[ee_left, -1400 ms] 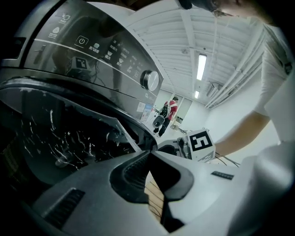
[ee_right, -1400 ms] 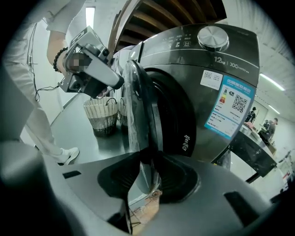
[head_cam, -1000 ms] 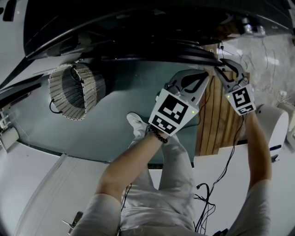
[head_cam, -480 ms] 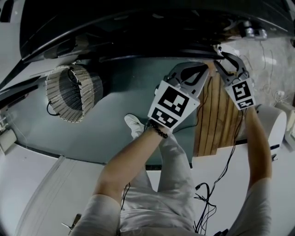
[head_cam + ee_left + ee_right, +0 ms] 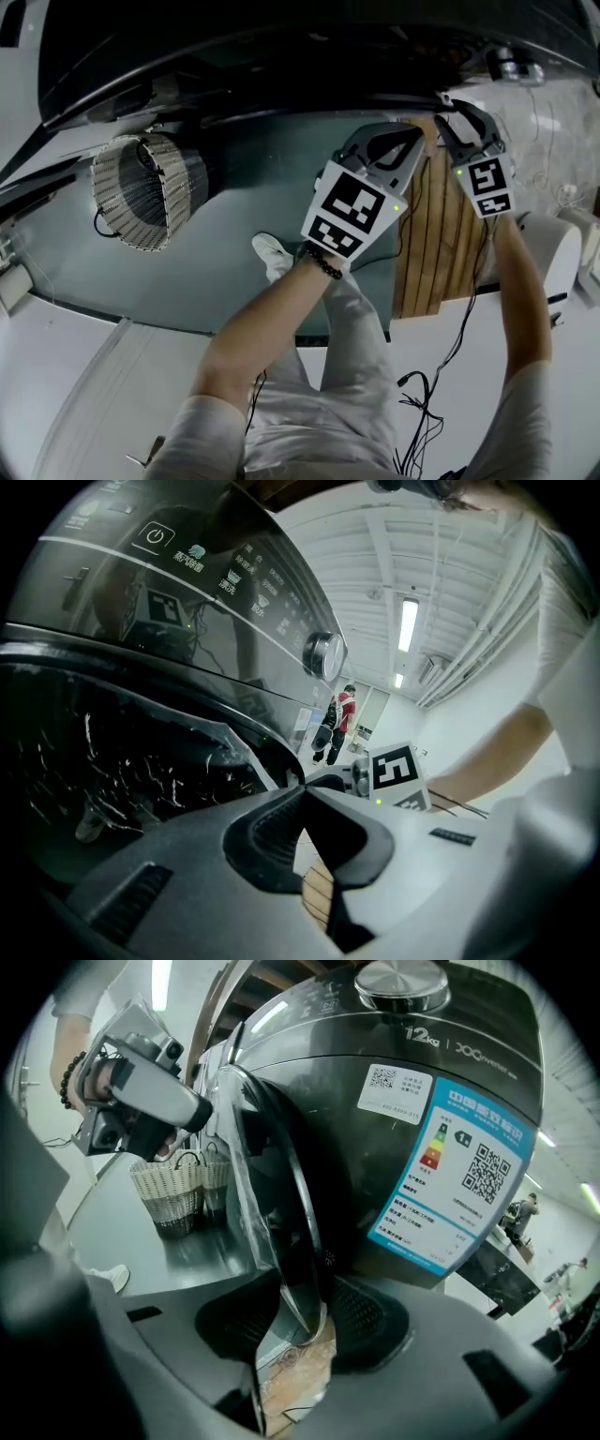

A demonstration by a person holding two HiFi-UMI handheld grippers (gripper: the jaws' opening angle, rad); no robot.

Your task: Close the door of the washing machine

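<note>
The dark washing machine fills the top of the head view, its round door standing ajar. My right gripper has the door's lower rim between its jaws, which are opening; the pads stand off the rim on both sides. In the head view, the right gripper is at the door's edge. My left gripper is shut and empty just beside it, close under the door's edge. In the left gripper view, the left gripper points past the door glass below the control knob.
A wicker basket lies on the grey floor at the left. Wooden slats stand under the grippers. A white device and loose cables are at the right. My own shoe is below the door.
Both grippers have shifted a little up the picture towards the machine's front. The right gripper's jaws stand slightly wider round the door's rim.
</note>
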